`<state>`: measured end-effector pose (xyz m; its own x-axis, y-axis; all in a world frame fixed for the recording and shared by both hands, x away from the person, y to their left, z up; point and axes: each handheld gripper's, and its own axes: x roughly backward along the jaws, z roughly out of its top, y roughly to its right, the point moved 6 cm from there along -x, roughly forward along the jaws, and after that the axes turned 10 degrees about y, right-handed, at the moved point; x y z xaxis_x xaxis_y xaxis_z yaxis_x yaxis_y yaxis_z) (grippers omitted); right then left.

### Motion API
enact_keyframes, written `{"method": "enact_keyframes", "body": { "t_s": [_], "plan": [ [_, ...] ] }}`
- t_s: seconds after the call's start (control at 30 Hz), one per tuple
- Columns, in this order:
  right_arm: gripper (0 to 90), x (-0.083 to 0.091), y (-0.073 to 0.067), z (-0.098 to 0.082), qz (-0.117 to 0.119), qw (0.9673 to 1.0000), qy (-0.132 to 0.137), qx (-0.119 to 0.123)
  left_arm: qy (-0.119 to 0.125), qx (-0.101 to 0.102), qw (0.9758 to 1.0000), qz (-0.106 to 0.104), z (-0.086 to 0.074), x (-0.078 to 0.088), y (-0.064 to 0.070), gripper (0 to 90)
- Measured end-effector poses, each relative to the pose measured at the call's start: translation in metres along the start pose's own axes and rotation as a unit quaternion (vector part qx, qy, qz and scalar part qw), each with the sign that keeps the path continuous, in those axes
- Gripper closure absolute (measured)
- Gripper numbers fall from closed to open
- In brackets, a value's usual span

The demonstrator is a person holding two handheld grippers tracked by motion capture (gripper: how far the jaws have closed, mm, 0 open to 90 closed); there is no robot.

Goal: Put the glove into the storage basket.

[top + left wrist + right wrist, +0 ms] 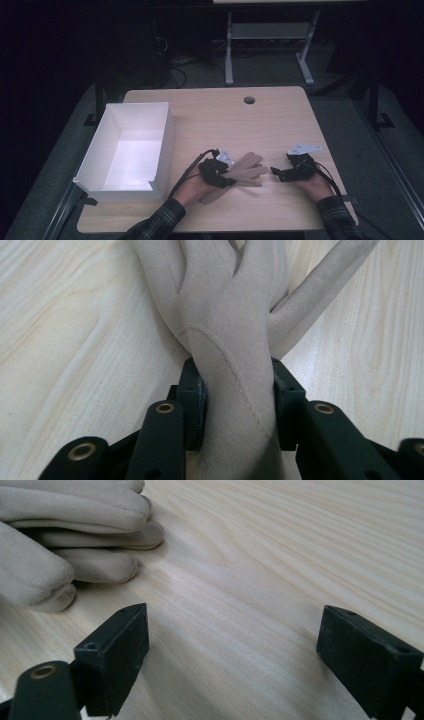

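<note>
A pair of beige gloves (246, 171) lies on the light wood table (210, 120), near its front middle. My left gripper (225, 180) is shut on the gloves; in the left gripper view the glove's palm (232, 360) is pinched between the two black jaws, its fingers pointing away. My right gripper (274, 172) rests on the table just right of the glove fingertips, open with bare wood between its jaws. In the right gripper view (232, 655) the glove fingertips (75, 535) lie at the upper left, apart from the jaws.
A white open box (127, 150) stands on the table's left side, close to my left hand. A round cable hole (249, 100) sits near the far edge. Beyond the table are a desk frame (267, 45) and floor cables.
</note>
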<state>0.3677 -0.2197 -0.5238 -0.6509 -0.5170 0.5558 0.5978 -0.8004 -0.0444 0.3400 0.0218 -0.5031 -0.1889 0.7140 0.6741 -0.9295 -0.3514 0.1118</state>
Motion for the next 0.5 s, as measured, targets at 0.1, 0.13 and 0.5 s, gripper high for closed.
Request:
{"method": "enact_keyframes", "body": {
  "t_s": [0.1,0.13,0.5],
  "plan": [
    [12.8,0.0,0.0,0.0,0.0,1.0,0.0,0.0,0.002,0.008,1.0,-0.003,0.002,0.0,-0.001,67.1],
    [12.8,0.0,0.0,0.0,0.0,1.0,0.0,0.0,-0.002,0.01,0.9999,-0.004,0.002,0.001,-0.001,67.3],
    [12.8,0.0,0.0,0.0,0.0,1.0,0.002,-0.001,0.006,0.041,0.9991,-0.005,0.022,0.015,0.003,67.7]
  ]
}}
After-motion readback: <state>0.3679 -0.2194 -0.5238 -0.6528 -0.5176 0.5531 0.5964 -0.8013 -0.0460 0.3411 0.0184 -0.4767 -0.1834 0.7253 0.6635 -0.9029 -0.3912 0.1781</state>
